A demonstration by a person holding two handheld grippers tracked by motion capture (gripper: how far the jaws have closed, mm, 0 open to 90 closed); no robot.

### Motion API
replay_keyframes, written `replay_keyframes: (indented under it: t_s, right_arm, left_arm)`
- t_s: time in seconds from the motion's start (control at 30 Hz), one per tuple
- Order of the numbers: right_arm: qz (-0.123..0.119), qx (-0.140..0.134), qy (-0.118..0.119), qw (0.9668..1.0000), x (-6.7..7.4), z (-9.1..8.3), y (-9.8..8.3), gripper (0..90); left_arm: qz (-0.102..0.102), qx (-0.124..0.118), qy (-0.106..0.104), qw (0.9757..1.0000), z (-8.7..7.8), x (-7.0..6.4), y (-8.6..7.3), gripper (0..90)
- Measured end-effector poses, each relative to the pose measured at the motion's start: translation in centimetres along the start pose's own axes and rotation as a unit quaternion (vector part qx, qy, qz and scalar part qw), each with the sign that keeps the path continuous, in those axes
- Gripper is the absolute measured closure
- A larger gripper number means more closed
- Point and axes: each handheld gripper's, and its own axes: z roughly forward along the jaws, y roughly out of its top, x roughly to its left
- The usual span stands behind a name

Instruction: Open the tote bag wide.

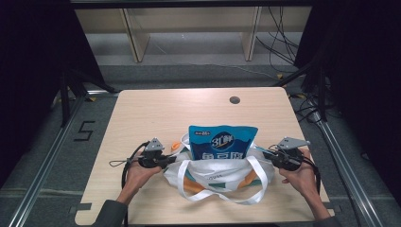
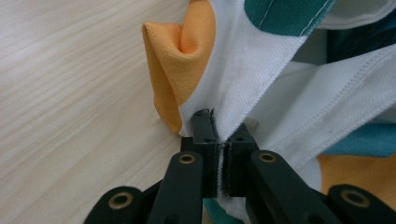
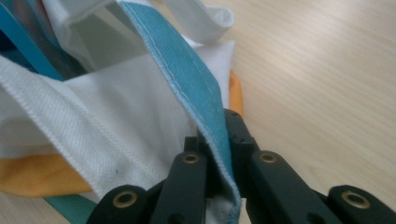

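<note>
Nearest the high camera, two forearms come in at 6 o'clock, each hand carrying tongs. The left tongs [image 1: 166, 160] are pinched on the white edge of the cloth bag [image 1: 220, 177] at its 9 o'clock side; the right tongs [image 1: 268, 154] are clamped on the bag's teal-trimmed edge at 3 o'clock. The bag sits on the tabletop [image 1: 156, 113] toward its near edge, loops of white handle spilling forward, with a blue snack packet [image 1: 222, 142] standing up out of its mouth at 12 o'clock.

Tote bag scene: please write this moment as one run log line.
left tool: shut on tote bag rim | right tool: shut on tote bag rim | blue snack bag: upright inside | bag on table
</note>
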Motion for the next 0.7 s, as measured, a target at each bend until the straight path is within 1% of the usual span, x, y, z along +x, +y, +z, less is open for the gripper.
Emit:
replay_keyframes:
  t_s: [0.03,0.07,0.1,0.13,0.17,0.2,0.23,0.27,0.3,0.33,0.4,0.43,0.47,0.5,0.53,0.57,0.6,0.63,0.67,0.7]
  right_arm:
    - [0.001,0.005,0.001,1.0000,0.0,0.2,-0.2,87.6]
    - [0.010,0.012,0.005,0.9999,0.1,0.4,-0.3,87.6]
    - [0.004,0.014,0.004,0.9999,0.0,0.7,-0.5,87.6]
    - [0.010,0.023,0.007,0.9997,0.0,0.8,-0.7,87.7]
    - [0.006,0.018,0.009,0.9998,-0.1,1.2,-0.8,87.6]
    - [0.020,0.035,0.011,0.9991,0.2,1.3,-0.9,87.7]
    - [0.011,0.045,0.013,0.9988,0.4,2.0,-1.3,87.8]
    - [0.002,0.051,0.010,0.9986,0.4,2.3,-1.5,87.9]
    - [0.002,0.051,0.010,0.9986,0.4,2.3,-1.5,87.9]
    - [-0.001,0.053,0.010,0.9985,0.5,2.8,-1.7,88.0]
    - [-0.003,0.052,0.008,0.9986,0.5,2.7,-1.7,87.9]
    - [0.006,0.053,0.012,0.9985,0.6,2.7,-1.7,87.9]
    - [0.006,0.053,0.012,0.9985,0.6,2.7,-1.7,87.9]
    - [0.015,0.051,0.015,0.9985,0.5,2.7,-1.7,87.6]
    - [0.021,0.045,0.015,0.9986,0.4,2.6,-1.7,86.3]
    - [0.023,0.042,0.013,0.9987,0.2,2.3,-1.5,82.4]
    - [0.023,0.042,0.013,0.9987,0.2,2.3,-1.5,82.4]
    - [0.026,0.035,0.010,0.9990,0.1,1.8,-1.1,76.9]
    - [0.029,0.020,0.004,0.9994,-0.1,1.0,-0.6,70.5]
    - [0.055,0.001,0.013,0.9984,-0.1,-0.4,0.1,67.3]
  left_arm:
    - [-0.003,0.002,-0.004,1.0000,0.1,0.1,0.0,85.6]
    - [0.000,0.002,-0.005,1.0000,0.1,0.2,0.0,85.6]
    - [-0.016,-0.004,-0.004,0.9999,0.3,0.0,-0.1,85.6]
    - [-0.003,0.006,-0.001,1.0000,0.2,0.1,-0.1,85.6]
    - [0.001,0.008,0.002,1.0000,0.2,0.0,0.0,85.6]
    - [0.005,0.006,0.006,1.0000,0.3,-0.1,0.0,85.6]
    - [-0.012,0.007,0.004,0.9999,0.6,0.0,-0.3,85.7]
    - [-0.012,0.007,0.004,0.9999,0.6,0.0,-0.3,85.6]
    - [-0.020,0.003,0.000,0.9998,0.6,0.2,-0.6,85.6]
    - [-0.013,0.000,-0.001,0.9999,0.6,0.2,-0.7,85.6]
    - [-0.016,0.005,0.002,0.9999,0.6,0.1,-0.6,85.6]
    - [-0.005,0.008,0.005,0.9999,0.6,0.1,-0.4,85.5]
    - [-0.016,0.008,0.006,0.9998,0.6,-0.1,-0.4,85.5]
    - [-0.017,0.009,0.007,0.9998,0.4,-0.1,-0.3,82.4]
    - [-0.020,0.014,0.001,0.9997,0.0,0.1,0.1,78.5]
    - [-0.014,0.018,-0.003,0.9997,-0.3,0.2,0.3,74.7]
    - [-0.014,0.018,-0.003,0.9997,-0.3,0.2,0.3,71.1]
    - [-0.012,0.015,-0.003,0.9998,-0.7,0.2,0.6,71.1]
    - [-0.017,0.017,-0.006,0.9997,-1.0,0.1,0.8,66.0]
    - [-0.011,0.015,-0.004,0.9998,-1.7,0.2,1.3,57.7]
